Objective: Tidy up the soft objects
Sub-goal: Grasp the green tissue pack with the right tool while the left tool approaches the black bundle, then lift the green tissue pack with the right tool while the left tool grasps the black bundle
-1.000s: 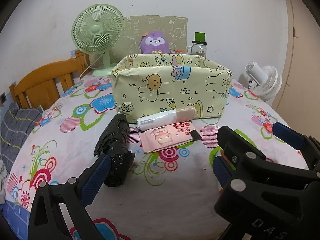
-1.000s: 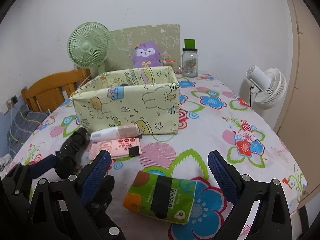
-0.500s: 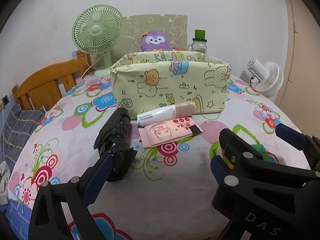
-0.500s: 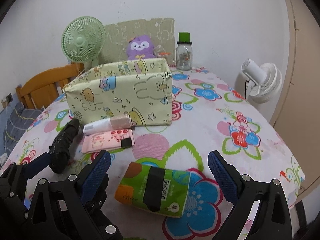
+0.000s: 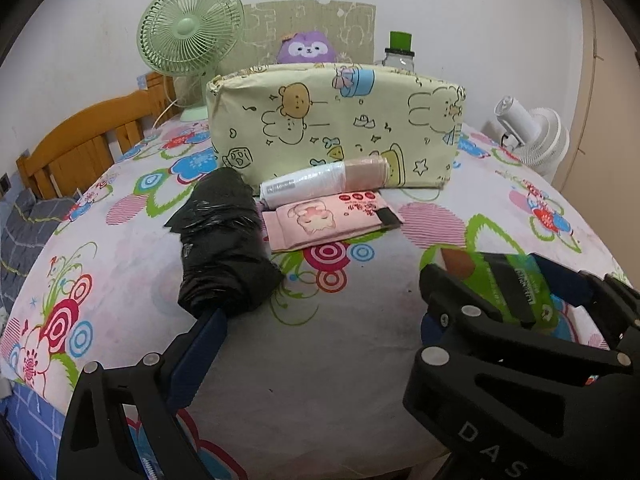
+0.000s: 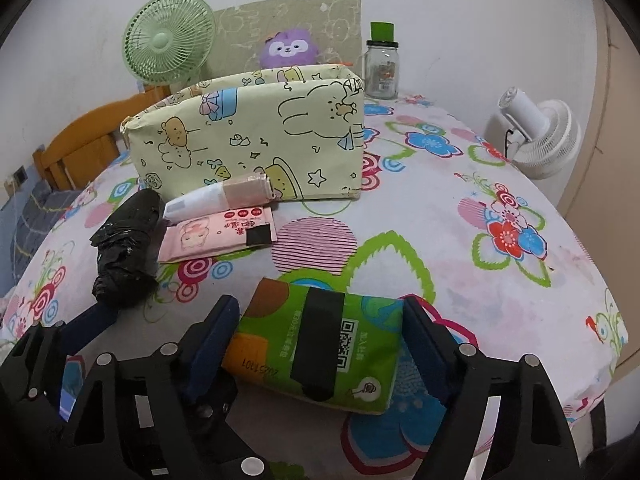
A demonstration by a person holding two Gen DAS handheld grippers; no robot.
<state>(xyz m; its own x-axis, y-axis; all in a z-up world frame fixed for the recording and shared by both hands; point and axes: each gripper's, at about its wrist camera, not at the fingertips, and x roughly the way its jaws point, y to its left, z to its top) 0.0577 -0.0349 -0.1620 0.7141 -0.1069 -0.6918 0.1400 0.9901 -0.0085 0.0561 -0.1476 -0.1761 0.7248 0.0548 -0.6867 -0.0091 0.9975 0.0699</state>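
Note:
A yellow cartoon-print fabric box (image 5: 336, 128) (image 6: 256, 140) stands on the flowered table. In front of it lie a white and tan roll (image 5: 324, 184) (image 6: 224, 198), a pink tissue pack (image 5: 324, 220) (image 6: 218, 234) and a black plastic roll (image 5: 224, 240) (image 6: 126, 248). A green tissue pack (image 6: 320, 350) (image 5: 516, 292) lies near the front edge. My right gripper (image 6: 320, 344) has its jaws on both sides of the green pack, touching it. My left gripper (image 5: 316, 332) is open and empty, with its left finger at the black roll's near end.
A green fan (image 5: 190, 36), a purple plush toy (image 5: 306, 46) and a glass jar (image 6: 382, 64) stand behind the box. A white fan (image 6: 536, 136) stands beyond the right table edge. A wooden chair back (image 5: 84, 140) is at the left.
My right gripper has moved forward and its jaws have narrowed around the green tissue pack. My left gripper has moved lower and closer to the table.

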